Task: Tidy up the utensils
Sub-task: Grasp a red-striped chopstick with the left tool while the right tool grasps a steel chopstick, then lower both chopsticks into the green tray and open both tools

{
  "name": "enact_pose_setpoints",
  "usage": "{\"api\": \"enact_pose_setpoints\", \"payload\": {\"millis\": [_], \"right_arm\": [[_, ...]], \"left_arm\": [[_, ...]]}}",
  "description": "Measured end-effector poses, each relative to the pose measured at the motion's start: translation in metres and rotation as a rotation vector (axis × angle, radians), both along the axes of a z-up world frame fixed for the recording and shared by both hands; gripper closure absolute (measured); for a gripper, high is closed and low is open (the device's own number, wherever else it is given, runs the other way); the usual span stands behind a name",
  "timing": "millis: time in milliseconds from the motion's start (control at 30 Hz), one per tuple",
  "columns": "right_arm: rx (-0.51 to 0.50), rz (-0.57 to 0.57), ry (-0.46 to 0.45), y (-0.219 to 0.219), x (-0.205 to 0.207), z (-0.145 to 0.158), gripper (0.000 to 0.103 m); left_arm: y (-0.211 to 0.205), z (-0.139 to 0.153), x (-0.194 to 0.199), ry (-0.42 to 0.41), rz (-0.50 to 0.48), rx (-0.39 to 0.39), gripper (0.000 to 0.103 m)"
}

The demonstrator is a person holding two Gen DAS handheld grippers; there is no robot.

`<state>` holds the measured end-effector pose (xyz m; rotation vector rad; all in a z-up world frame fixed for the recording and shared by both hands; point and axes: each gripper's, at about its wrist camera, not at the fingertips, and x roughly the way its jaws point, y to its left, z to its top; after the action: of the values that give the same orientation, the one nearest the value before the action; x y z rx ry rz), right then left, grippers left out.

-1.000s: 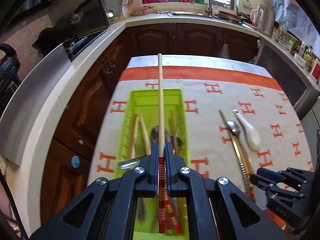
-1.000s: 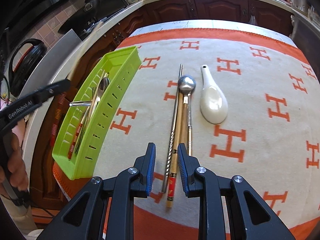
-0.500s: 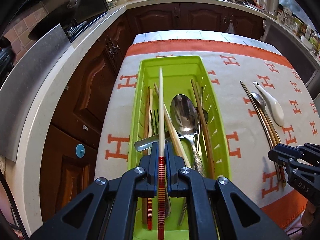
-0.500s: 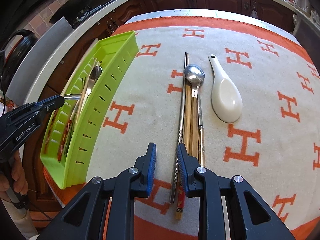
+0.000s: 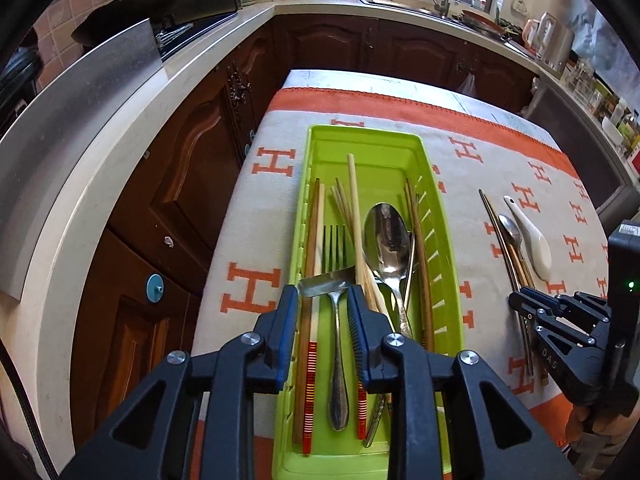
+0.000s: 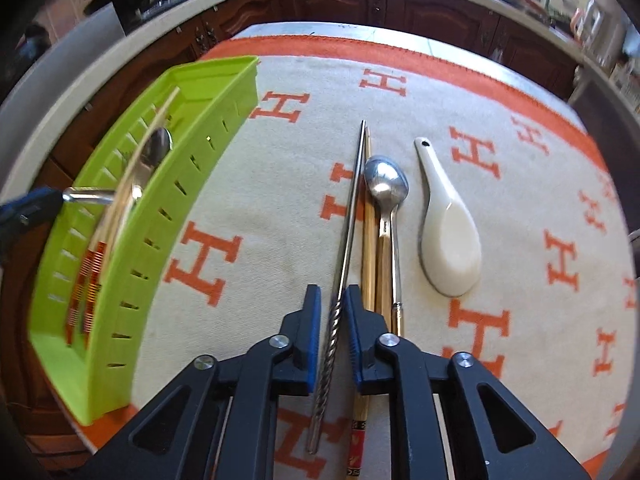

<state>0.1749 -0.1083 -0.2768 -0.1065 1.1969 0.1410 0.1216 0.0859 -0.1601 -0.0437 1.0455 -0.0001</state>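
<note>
- Where a second ago the left gripper (image 5: 323,300) pinched a pale chopstick with a red-striped end (image 5: 353,216), its jaws have just been opening and now stand apart with nothing gripped; that chopstick lies in the green tray (image 5: 440,216) among a fork (image 5: 335,248), a big spoon (image 5: 386,236) and other chopsticks.
- The right gripper (image 6: 333,300) has come down over the cloth (image 6: 256,200); its jaws have just been closing, and the metal chopstick (image 6: 352,208) sits between them, gaps still showing on both sides.
- Just right of it lie a wooden chopstick (image 6: 369,236), a small spoon (image 6: 386,188) and a white ceramic spoon (image 6: 450,244).
- Bare cloth lies between these and the tray, which sits near the table's left edge.
</note>
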Motion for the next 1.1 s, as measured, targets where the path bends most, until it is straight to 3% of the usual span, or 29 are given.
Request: {"api": "enact_pose_setpoints", "payload": {"millis": [167, 300, 433, 700, 767, 933, 1100], "right_arm": [[0.000, -0.046, 0.009, -0.001, 0.005, -0.001, 0.097], [0.102, -0.095, 0.056, -0.010, 0.008, 0.001, 0.098], [0.227, -0.131, 0.062, -0.013, 0.004, 0.022, 0.098], [0.448, -0.133, 0.043, 0.003, 0.002, 0.080, 0.098], [0.447, -0.128, 0.030, 0.013, 0.002, 0.090, 0.097], [0.414, -0.139, -0.004, 0.030, 0.005, 0.102, 0.097], [0.422, -0.207, -0.041, 0.016, 0.002, 0.107, 0.098]], "left_arm": [[0.012, 0.002, -0.002, -0.008, 0.029, -0.039, 0.076], [0.018, 0.004, -0.006, -0.021, 0.042, -0.058, 0.066], [0.023, 0.006, -0.009, -0.032, 0.049, -0.063, 0.065], [0.039, 0.010, -0.019, -0.063, 0.104, -0.035, 0.045], [0.045, 0.011, -0.021, -0.075, 0.129, -0.012, 0.040], [0.052, 0.011, -0.024, -0.082, 0.150, -0.005, 0.040], [0.054, 0.010, -0.024, -0.083, 0.155, -0.008, 0.040]]}}
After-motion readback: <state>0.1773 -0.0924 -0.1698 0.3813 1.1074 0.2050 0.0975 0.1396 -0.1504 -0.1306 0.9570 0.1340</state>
